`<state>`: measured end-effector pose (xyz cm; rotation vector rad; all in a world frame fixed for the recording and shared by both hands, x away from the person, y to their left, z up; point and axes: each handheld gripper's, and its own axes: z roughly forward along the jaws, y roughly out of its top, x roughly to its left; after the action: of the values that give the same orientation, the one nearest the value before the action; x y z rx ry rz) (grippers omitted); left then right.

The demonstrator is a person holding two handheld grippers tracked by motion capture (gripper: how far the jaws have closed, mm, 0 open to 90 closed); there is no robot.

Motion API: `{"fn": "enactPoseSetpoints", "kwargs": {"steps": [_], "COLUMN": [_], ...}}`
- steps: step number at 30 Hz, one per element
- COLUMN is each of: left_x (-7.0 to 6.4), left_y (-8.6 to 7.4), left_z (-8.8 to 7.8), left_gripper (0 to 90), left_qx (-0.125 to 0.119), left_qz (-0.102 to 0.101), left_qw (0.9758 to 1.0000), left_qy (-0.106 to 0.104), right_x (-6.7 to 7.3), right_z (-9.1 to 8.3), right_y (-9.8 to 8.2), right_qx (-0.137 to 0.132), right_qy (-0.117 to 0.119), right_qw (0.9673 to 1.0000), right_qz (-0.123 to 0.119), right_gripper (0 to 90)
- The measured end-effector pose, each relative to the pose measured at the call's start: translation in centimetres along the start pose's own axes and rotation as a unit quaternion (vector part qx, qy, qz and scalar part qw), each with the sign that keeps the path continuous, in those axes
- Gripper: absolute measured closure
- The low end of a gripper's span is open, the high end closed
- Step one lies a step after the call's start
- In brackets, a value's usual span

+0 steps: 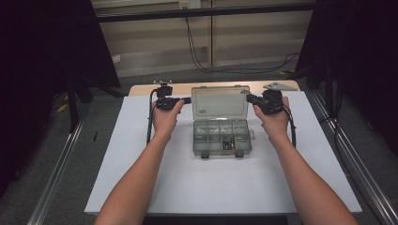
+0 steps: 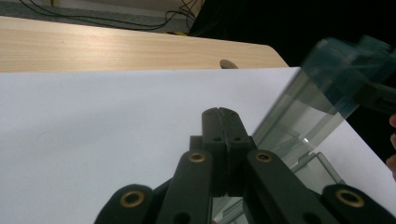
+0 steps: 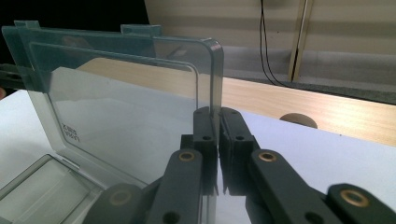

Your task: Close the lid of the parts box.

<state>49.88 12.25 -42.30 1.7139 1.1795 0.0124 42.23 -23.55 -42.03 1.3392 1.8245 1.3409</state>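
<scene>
A clear plastic compartment box lies mid-table with its lid standing open and upright. Small dark parts sit in a front compartment. My right gripper is at the lid's right edge; in the right gripper view its jaws are shut on that edge of the lid. My left gripper points at the lid's left edge. In the left gripper view its jaws are shut with nothing between them, and the lid stands just to their right.
The box rests on a white board laid over a wooden table. A grey three-cornered plate lies at the back right corner. Dark frames and metal rails flank both sides, and cables run on the floor behind.
</scene>
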Motion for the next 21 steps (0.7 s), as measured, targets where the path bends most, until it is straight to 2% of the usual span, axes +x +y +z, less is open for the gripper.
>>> {"fn": "enactPoseSetpoints", "kwargs": {"steps": [1, 3, 5, 7, 13, 15, 17, 20, 21], "left_x": [-0.1, -0.3, -0.4, -0.5, -0.5, -0.4, -0.5, -1.0, -1.2], "left_y": [0.1, 0.3, 0.5, 0.5, 0.3, 0.3, 0.2, 0.2, 0.2], "left_z": [0.2, 0.5, 0.6, 0.7, 0.6, 0.5, 0.2, -0.2, -0.3], "left_gripper": [90.0, 90.0, 90.0, 90.0, 90.0, 90.0, 90.0, 90.0, 90.0], "left_qx": [-0.004, 0.0, 0.004, -0.003, 0.004, 0.004, 0.001, 0.005, 0.006], "left_qz": [-0.005, 0.001, 0.004, -0.003, -0.008, -0.007, 0.001, 0.021, 0.035], "left_qw": [1.0, 1.0, 0.9999, 0.9998, 0.9986, 0.998, 0.9972, 0.9957, 0.9951], "left_qy": [0.0, 0.0, -0.008, -0.021, -0.052, -0.063, -0.075, -0.09, -0.092], "right_x": [0.0, 0.1, 0.1, 0.1, -0.4, -0.3, -0.2, -0.2, -0.2], "right_z": [-0.1, -0.2, -0.3, -0.5, -0.9, -1.2, -1.4, -2.3, -2.7], "right_y": [-0.1, -0.2, -0.2, -0.3, -0.6, -0.6, -0.5, -0.7, -0.9], "right_qx": [-0.001, -0.003, -0.005, -0.008, -0.013, -0.016, -0.016, -0.014, -0.014], "right_qy": [0.001, 0.003, 0.006, 0.01, 0.039, 0.04, 0.045, 0.065, 0.07], "right_qw": [1.0, 1.0, 1.0, 0.9999, 0.9992, 0.999, 0.9989, 0.9977, 0.9973], "right_qz": [-0.001, -0.001, -0.006, -0.008, 0.002, 0.005, 0.002, -0.009, -0.014], "right_gripper": [86.4, 86.3, 86.1, 85.7, 82.9, 77.9, 74.3, 70.5, 69.1]}}
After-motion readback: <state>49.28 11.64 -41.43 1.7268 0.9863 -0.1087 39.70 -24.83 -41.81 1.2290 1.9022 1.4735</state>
